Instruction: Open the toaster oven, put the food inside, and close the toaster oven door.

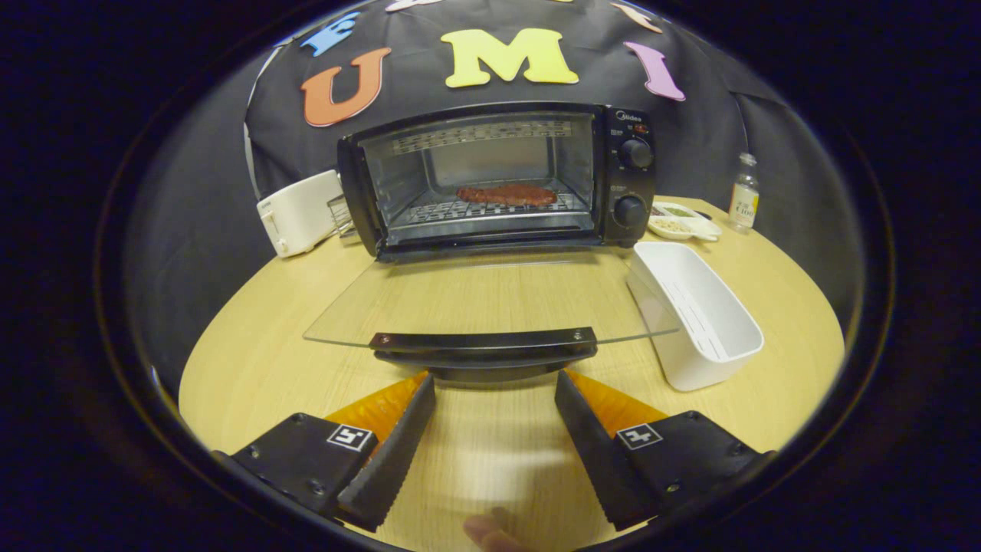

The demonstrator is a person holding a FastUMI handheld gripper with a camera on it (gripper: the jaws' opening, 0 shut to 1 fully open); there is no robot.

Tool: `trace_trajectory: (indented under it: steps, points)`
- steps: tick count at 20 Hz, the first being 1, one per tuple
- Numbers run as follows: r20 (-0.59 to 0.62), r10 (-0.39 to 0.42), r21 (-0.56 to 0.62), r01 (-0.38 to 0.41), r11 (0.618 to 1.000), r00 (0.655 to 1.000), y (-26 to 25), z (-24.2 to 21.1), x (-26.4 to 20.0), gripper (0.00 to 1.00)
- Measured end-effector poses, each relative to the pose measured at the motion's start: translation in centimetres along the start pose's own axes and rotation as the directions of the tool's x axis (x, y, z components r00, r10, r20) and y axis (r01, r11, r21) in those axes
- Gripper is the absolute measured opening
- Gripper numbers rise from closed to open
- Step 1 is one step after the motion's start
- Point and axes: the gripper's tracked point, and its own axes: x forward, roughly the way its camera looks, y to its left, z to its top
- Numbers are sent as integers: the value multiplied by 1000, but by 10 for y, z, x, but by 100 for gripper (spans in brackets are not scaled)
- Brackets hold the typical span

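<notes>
Your fingertip (487,530) shows at the very base of the view, just behind the gripper (494,379), whose 2 fingers stand spread wide apart with bare wooden table (253,360) between them and nothing in their grasp. Just ahead of the fingertips you have the black handle (483,346) of the toaster oven's glass door (490,295), which lies folded down flat and fully open over the table; the handle sits between the 2 finger lines but neither finger touches it.

Beyond the door you see the toaster oven (498,176) itself, cavity lit and open. The food, a reddish-brown slab of meat (507,195), lies on the wire rack (490,211) inside, toward the middle-right of the cavity. 2 black knobs (635,153) are stacked on the panel at the oven's right.

To the right of the door you have a white rectangular bin (693,310), empty, set near the door's edge. Behind it, a small divided dish (684,223) holds some crumbly bits, and a small clear bottle (743,193) stands upright near the table's far rim. A white appliance (299,212) sits left of the oven, just beside it.
</notes>
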Motion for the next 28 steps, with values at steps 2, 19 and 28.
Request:
trace_trajectory:
  steps: [2,19,28]
  points:
    - [3,-2,-8,2,1000,1000,2,3,-2,100]
    - [204,12,8,-14,1000,979,15,94,-31,100]
    - [260,-17,4,16,1000,965,23,150,-29,100]
